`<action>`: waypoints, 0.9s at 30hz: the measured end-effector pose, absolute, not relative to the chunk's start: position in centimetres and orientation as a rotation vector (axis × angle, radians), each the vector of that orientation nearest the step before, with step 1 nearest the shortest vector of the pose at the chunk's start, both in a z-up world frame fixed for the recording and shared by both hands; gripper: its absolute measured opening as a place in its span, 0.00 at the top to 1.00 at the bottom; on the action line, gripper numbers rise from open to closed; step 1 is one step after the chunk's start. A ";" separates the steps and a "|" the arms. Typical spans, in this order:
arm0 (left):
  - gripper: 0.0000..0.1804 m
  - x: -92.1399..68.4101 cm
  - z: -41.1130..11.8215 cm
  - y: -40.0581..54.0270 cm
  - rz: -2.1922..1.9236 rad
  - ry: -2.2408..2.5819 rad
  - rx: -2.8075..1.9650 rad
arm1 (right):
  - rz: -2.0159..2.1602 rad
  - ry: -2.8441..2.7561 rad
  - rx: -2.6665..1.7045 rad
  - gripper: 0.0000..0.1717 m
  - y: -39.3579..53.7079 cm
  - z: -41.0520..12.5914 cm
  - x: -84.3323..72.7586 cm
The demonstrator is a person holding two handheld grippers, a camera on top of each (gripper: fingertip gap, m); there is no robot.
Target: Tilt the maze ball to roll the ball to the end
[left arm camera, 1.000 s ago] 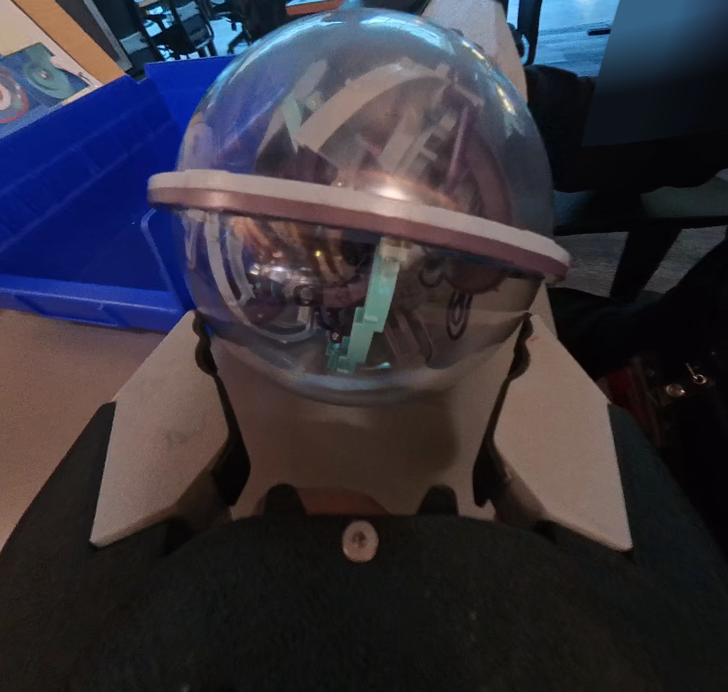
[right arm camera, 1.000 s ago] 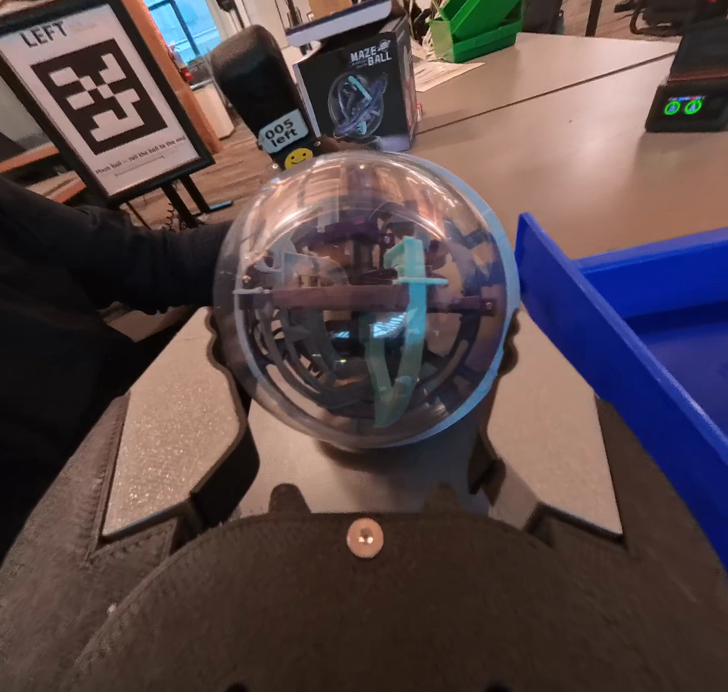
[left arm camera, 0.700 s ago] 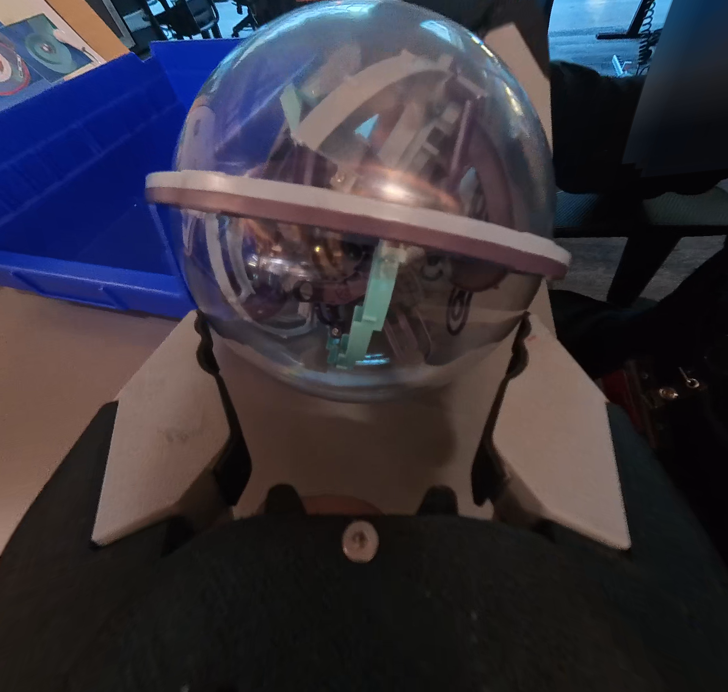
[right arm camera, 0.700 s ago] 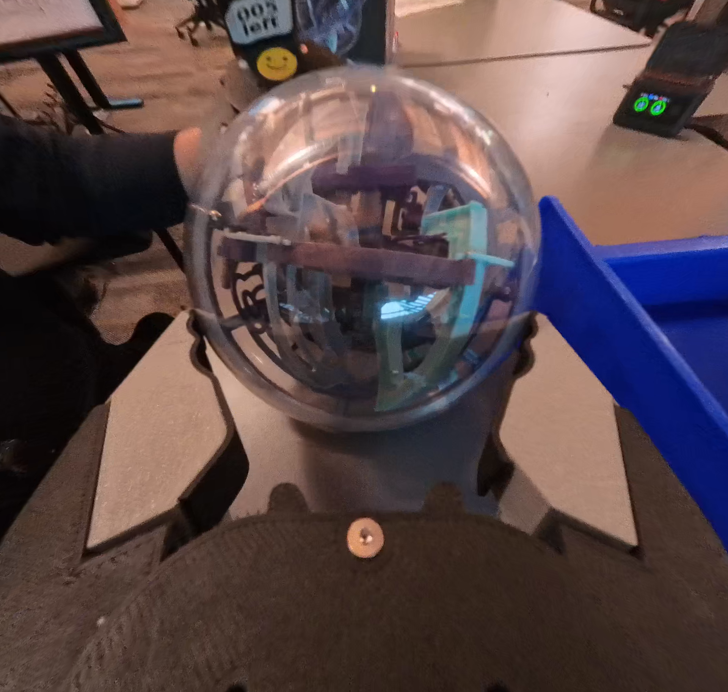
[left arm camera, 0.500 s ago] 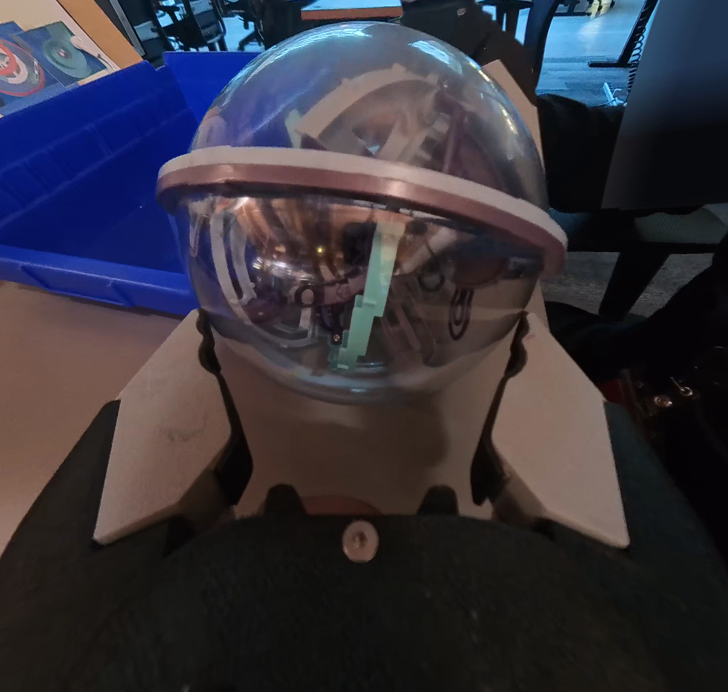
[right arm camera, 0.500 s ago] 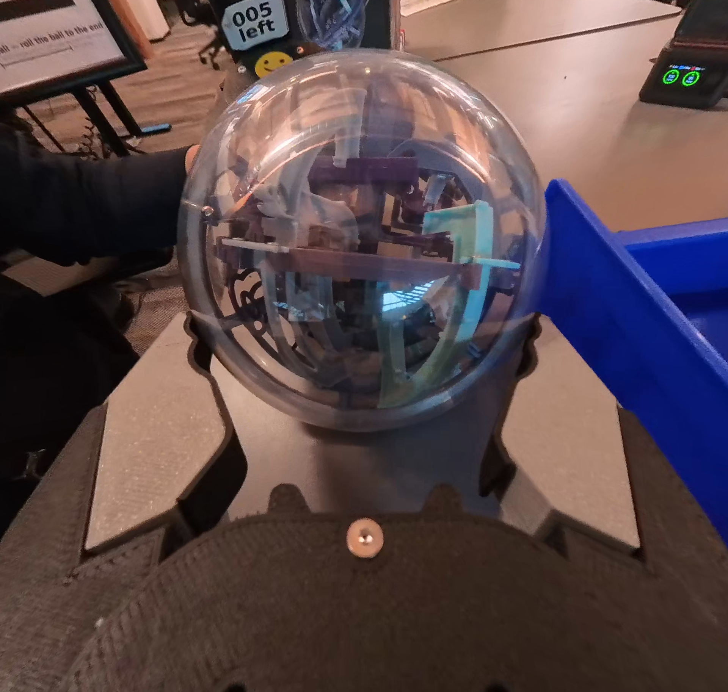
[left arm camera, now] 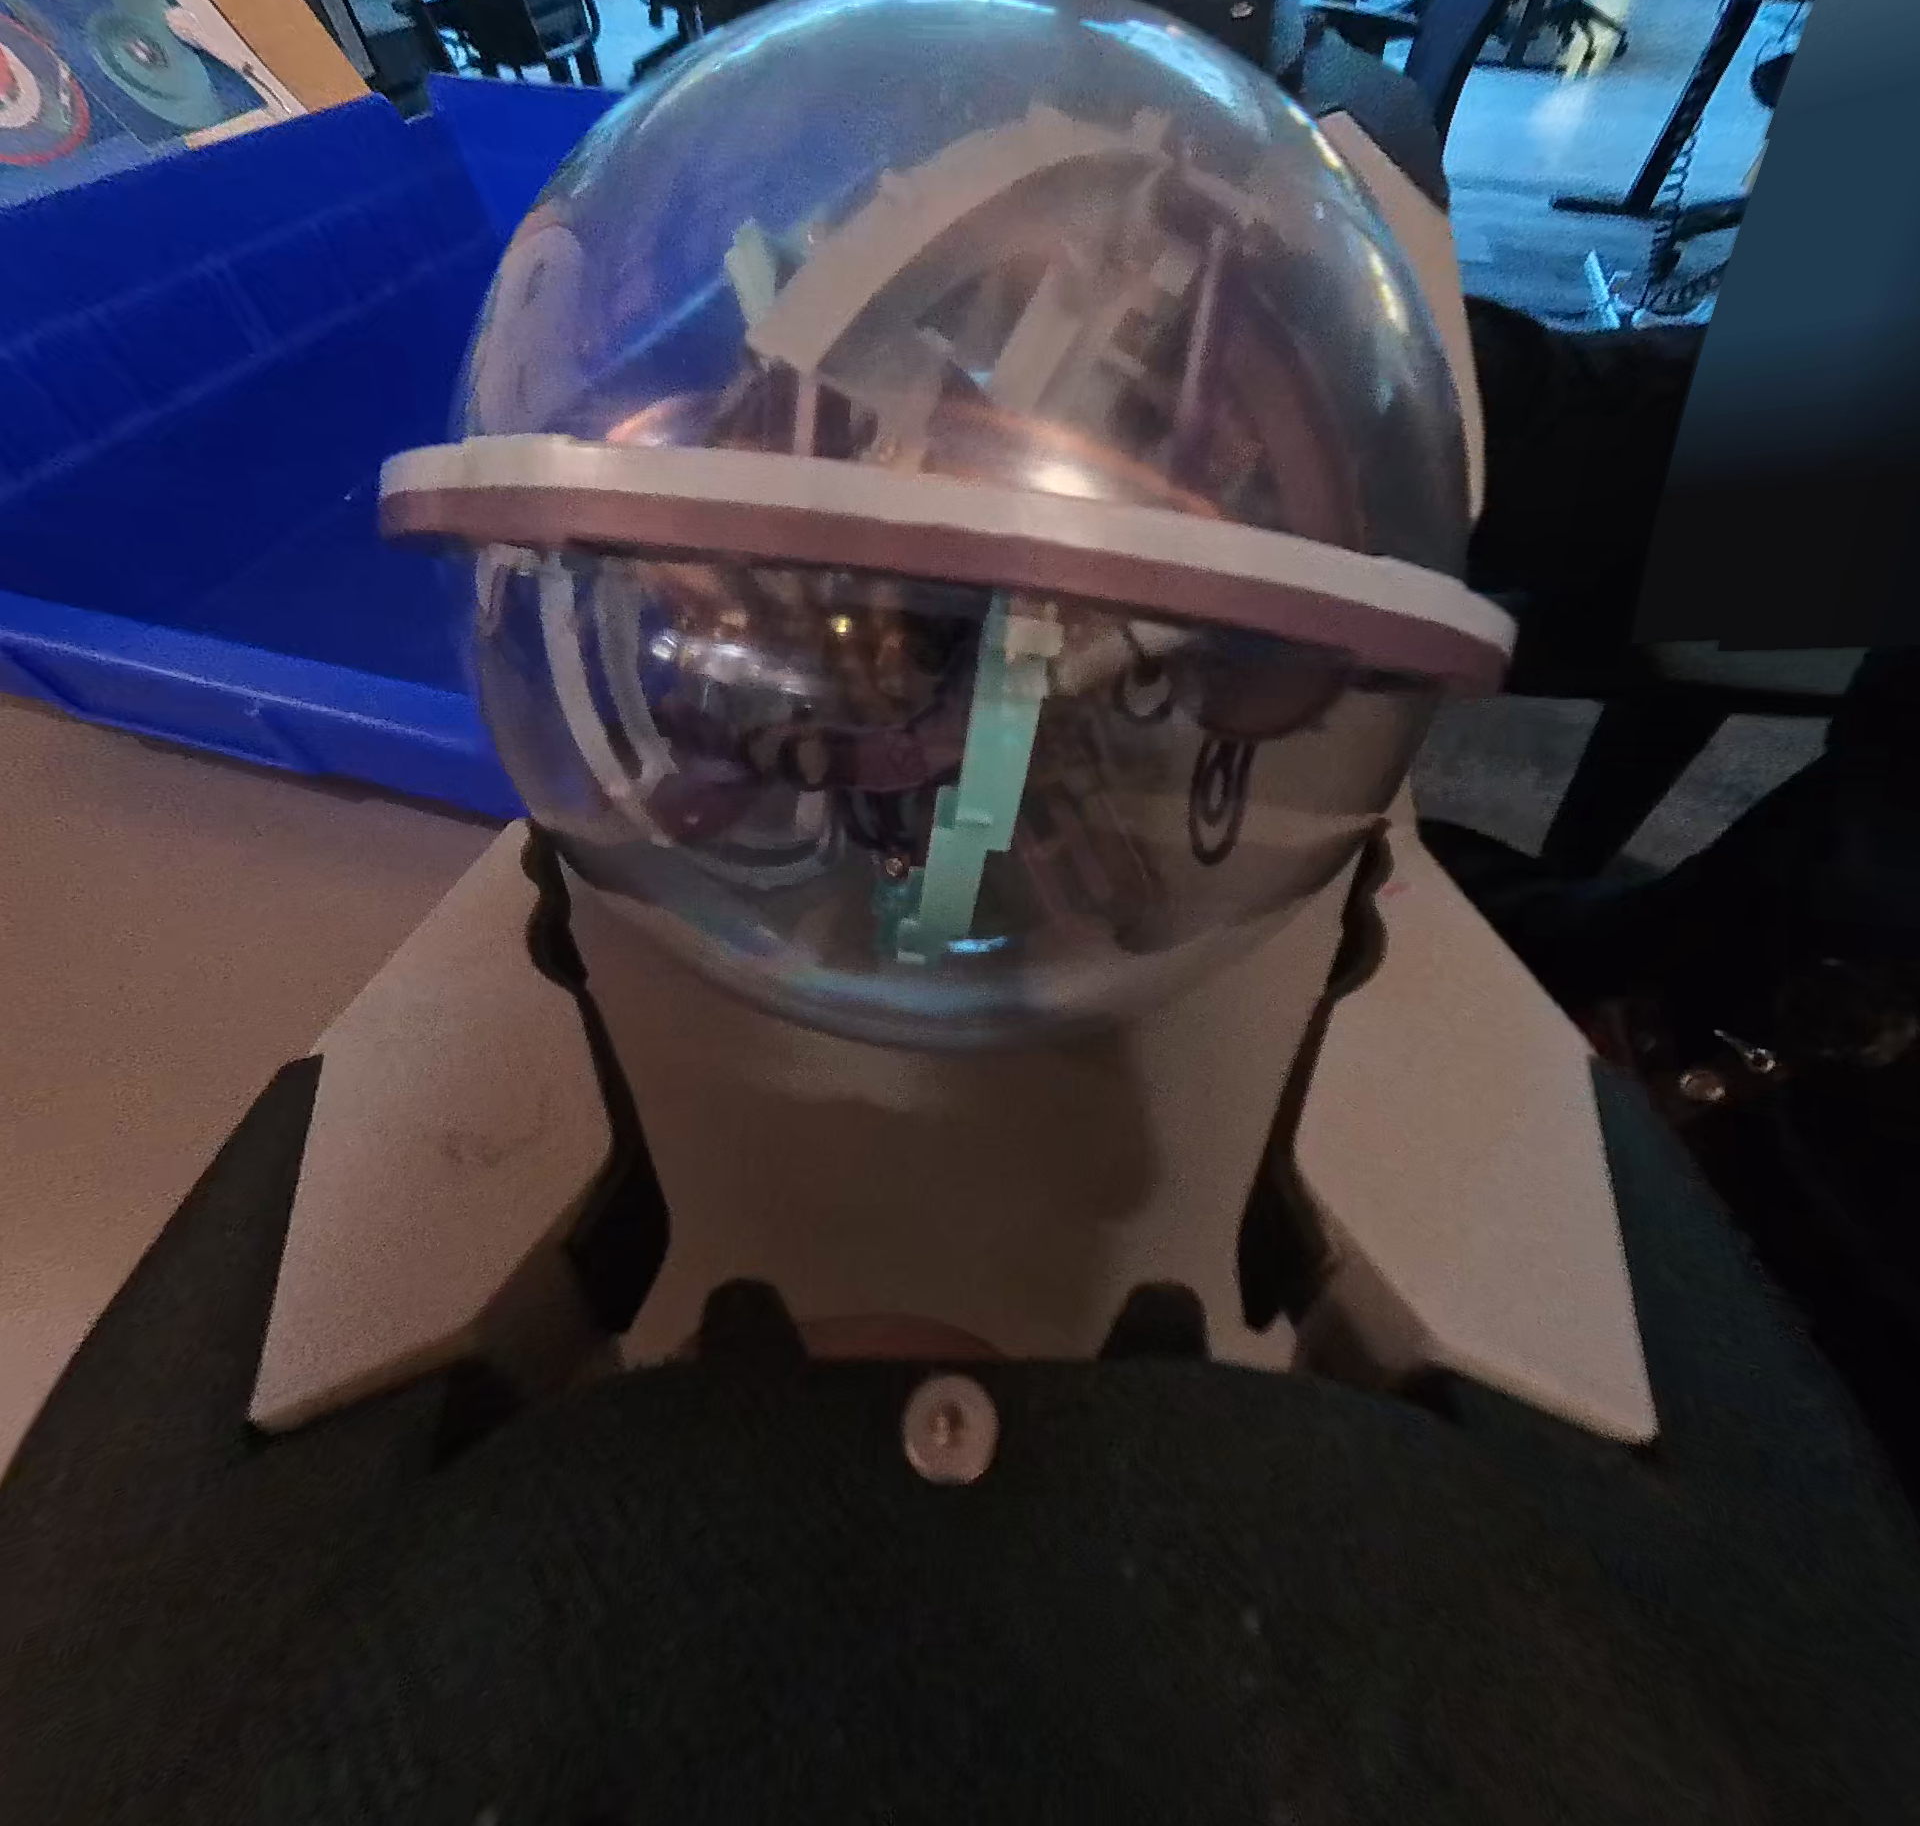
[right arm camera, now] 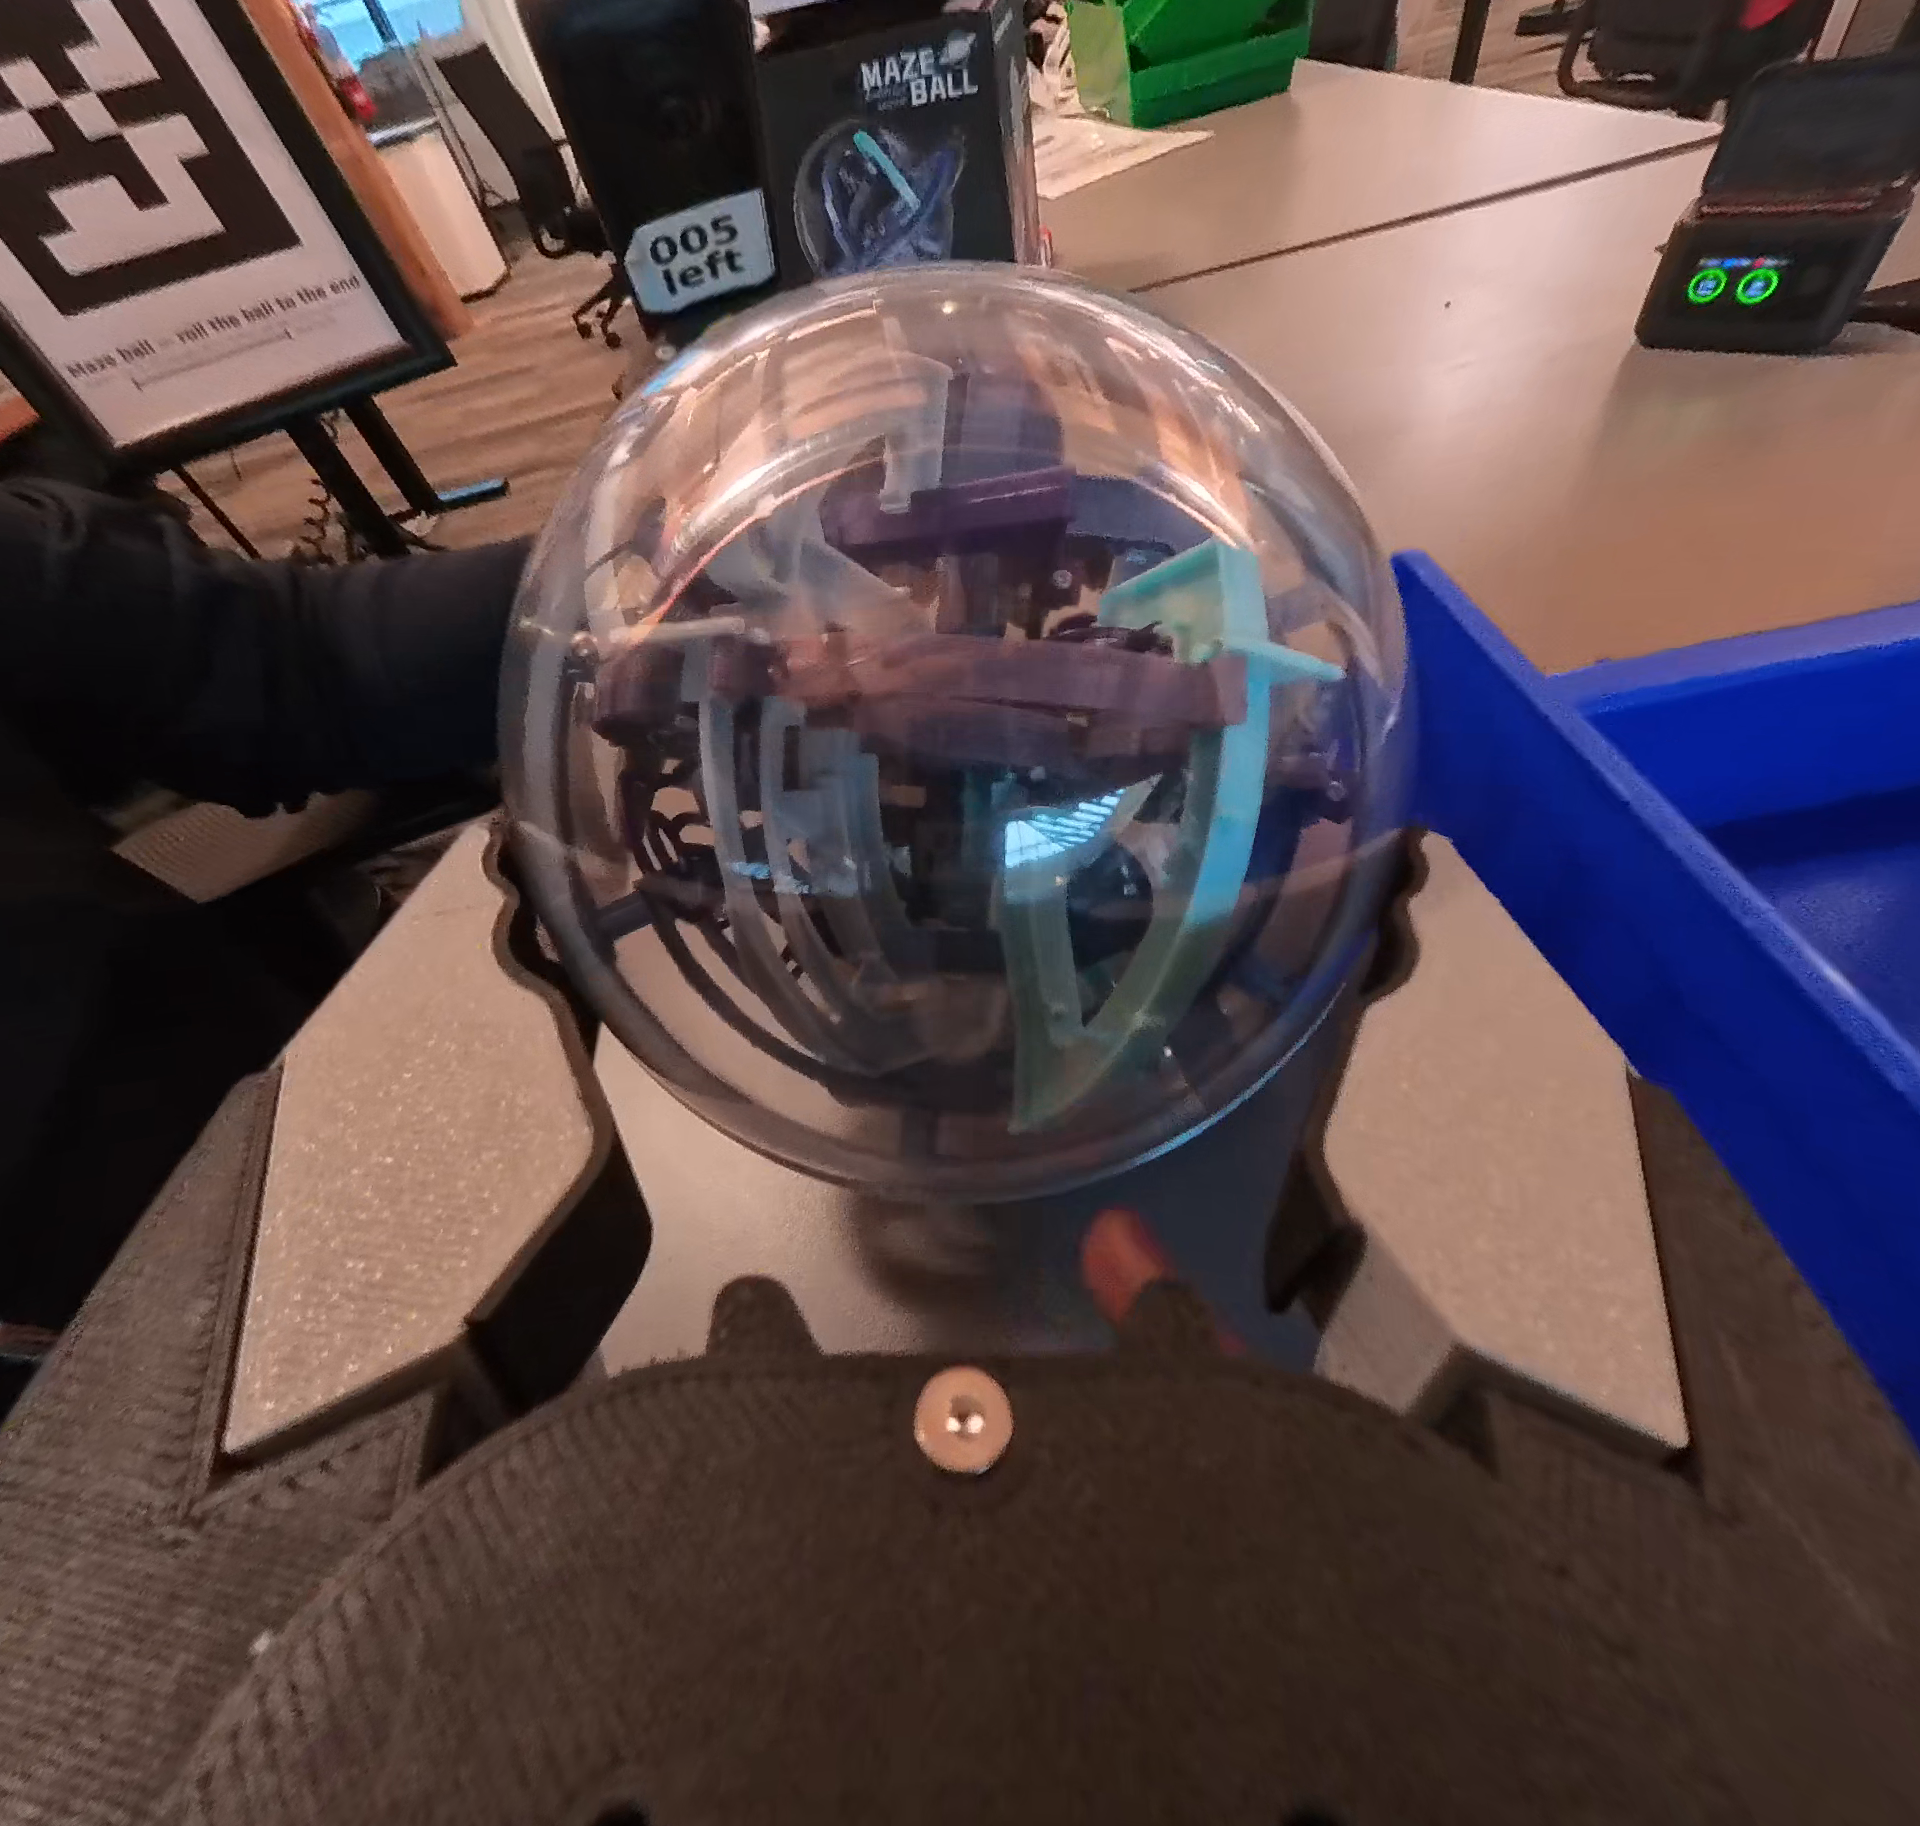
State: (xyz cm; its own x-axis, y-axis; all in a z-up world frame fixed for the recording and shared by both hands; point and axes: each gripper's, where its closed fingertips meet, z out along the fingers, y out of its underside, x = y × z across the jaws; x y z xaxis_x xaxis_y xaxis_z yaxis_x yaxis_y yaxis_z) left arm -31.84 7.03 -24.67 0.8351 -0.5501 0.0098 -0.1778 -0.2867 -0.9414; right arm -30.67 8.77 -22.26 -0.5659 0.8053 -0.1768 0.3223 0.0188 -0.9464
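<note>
In the left wrist view, the left tool is spread wide around the maze ball, a clear sphere with a pale and brown rim band running across its middle and tilted down to the right. The sphere sits between the 2 grey fingers, its lower half nested in the gap, and the dark wavy pads press against its left and right flanks, so this tool holds it. A mint-green track piece stands nearly upright inside the lower half. A blue bin lies behind on the left, resting on the tan bench. Beyond the sphere, part of the right tool shows against its far side. In the right wrist view, the right tool is likewise spread wide with the maze ball seated between its 2 fingers, the pads touching the shell on both sides. The purple track inside runs roughly level, and a mint-green arc curves down on the right. The blue bin stands just beside the ball on the right. A black sleeve reaches in from the left, and the left tool rises behind the ball.
</note>
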 end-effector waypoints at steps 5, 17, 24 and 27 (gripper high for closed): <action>0.20 -31.8 -24.1 7.1 -0.417 0.526 -1.832 | 1.591 -1.873 -1.150 0.10 8.8 -21.6 -30.7; 0.21 -31.8 -23.8 7.2 -0.329 0.568 -1.789 | 1.514 -1.875 -1.039 0.11 8.6 -20.8 -30.6; 0.21 -31.9 -24.0 7.3 -0.217 0.632 -1.761 | 1.437 -1.872 -0.921 0.10 8.5 -20.8 -30.4; 0.21 -32.1 -24.8 7.5 -0.148 0.684 -1.787 | 1.360 -1.873 -0.867 0.11 8.6 -21.1 -30.4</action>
